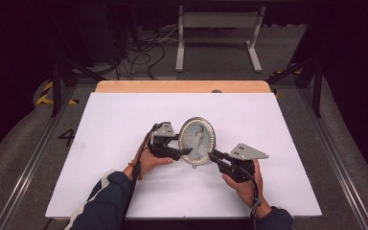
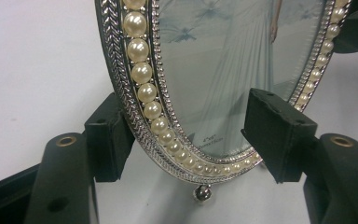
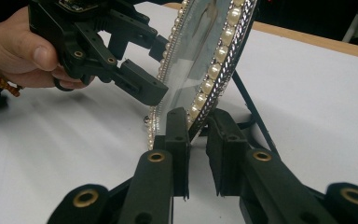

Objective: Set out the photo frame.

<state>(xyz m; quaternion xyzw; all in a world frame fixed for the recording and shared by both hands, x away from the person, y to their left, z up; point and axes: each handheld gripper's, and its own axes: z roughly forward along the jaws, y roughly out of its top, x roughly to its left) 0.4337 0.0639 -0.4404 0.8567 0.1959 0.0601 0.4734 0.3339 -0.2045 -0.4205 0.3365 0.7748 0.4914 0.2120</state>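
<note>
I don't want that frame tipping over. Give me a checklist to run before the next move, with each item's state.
1. Right tool clamped on the oval picture frame's pearl rim: ok, its pads press both sides of the lower edge.
2. Left tool gripping the frame: not ok, the rim sits between its pads, but the pad over the glass stands clear.
3. Frame upright on the white table: ok, it stands slightly tilted back.
4. Rear stand leg open behind the frame: ok, though where its foot rests cannot be told.
5. Small ball foot on the table: cannot tell.
6. Glass free of pad pressure: ok.
</note>
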